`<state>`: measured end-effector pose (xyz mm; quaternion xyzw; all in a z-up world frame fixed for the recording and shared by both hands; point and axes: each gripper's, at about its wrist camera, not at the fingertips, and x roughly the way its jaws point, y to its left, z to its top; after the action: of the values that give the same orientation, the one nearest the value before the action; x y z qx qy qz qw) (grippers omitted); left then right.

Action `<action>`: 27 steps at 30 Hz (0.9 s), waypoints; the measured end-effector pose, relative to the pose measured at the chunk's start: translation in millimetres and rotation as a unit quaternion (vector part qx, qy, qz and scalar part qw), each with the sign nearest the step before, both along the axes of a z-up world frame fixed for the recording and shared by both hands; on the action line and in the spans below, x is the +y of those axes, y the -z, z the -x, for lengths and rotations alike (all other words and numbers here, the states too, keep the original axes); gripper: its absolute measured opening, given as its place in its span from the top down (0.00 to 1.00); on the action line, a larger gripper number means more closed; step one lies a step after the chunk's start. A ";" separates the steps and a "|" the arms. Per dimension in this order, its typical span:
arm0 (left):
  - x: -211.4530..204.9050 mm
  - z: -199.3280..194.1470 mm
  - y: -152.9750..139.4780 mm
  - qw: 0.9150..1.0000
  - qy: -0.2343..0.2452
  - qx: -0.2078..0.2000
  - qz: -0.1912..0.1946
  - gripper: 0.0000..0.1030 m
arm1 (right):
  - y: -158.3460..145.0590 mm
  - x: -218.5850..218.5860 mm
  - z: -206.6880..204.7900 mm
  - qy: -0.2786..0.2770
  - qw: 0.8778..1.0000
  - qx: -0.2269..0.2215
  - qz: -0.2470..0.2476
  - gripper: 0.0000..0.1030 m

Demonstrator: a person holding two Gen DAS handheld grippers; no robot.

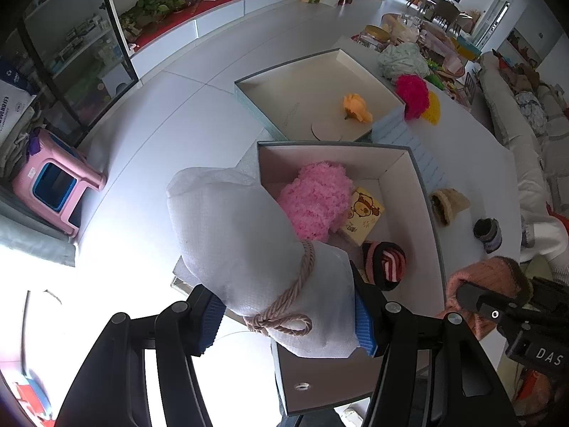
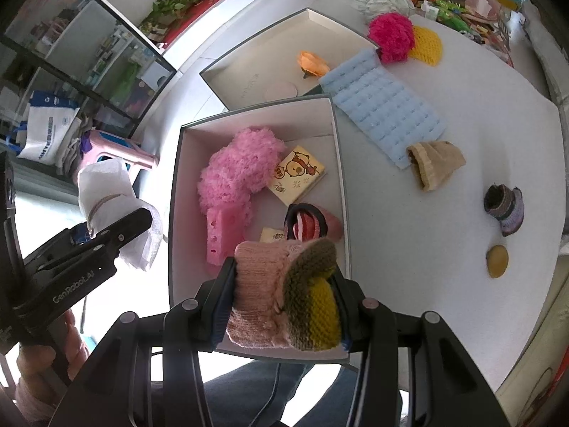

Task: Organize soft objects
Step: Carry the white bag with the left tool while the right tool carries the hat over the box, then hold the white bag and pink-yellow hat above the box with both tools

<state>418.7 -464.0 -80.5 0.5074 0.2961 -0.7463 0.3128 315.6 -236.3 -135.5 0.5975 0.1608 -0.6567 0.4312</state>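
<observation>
My left gripper (image 1: 288,323) is closed on a white foam pouch (image 1: 249,235) tied with a beige cord (image 1: 284,306), its blue-padded fingers (image 1: 364,323) pressed against the bundle's two sides and holding it up over the left wall of the open grey box (image 2: 339,163). My right gripper (image 2: 284,306) clamps a knitted piece (image 2: 284,291), pink on one side and olive-and-yellow on the other, above the near end of that same box, the fingers spread only as wide as the bunched wool between them. Inside the box lie a fluffy pink yarn item (image 2: 238,170), a pink foam block (image 2: 222,235), a small cartoon-printed packet (image 2: 298,174) and a pink-and-black striped knit (image 2: 306,226). Just beyond the box sits a shallow lid (image 2: 227,82) holding an orange fabric flower (image 2: 313,64). To the right of the box, on the white table (image 2: 426,249), are a pale blue padded mat (image 2: 380,110), a beige knit cap (image 2: 435,163), a dark purple knit (image 2: 505,208) and a small yellow lump (image 2: 497,260); a magenta pompom (image 2: 391,37) and a yellow knit (image 2: 428,46) lie farther off.
</observation>
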 end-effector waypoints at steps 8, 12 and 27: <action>12.4 4.4 8.2 1.000 0.019 -0.013 -0.002 0.40 | -1.4 -5.1 -7.3 -0.013 1.000 0.010 -0.005 0.51; 20.3 5.3 16.7 0.999 0.028 -0.020 -0.011 0.40 | 3.9 -7.1 -16.8 -0.029 0.999 0.014 -0.016 0.51; 32.6 15.7 26.9 0.997 0.066 -0.048 -0.011 0.40 | 39.8 2.4 -30.3 -0.034 0.998 -0.016 -0.048 0.51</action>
<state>403.0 -431.5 -107.5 0.5646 0.2547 -0.7368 0.2711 345.9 -233.9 -175.4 0.6221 0.2055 -0.6232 0.4270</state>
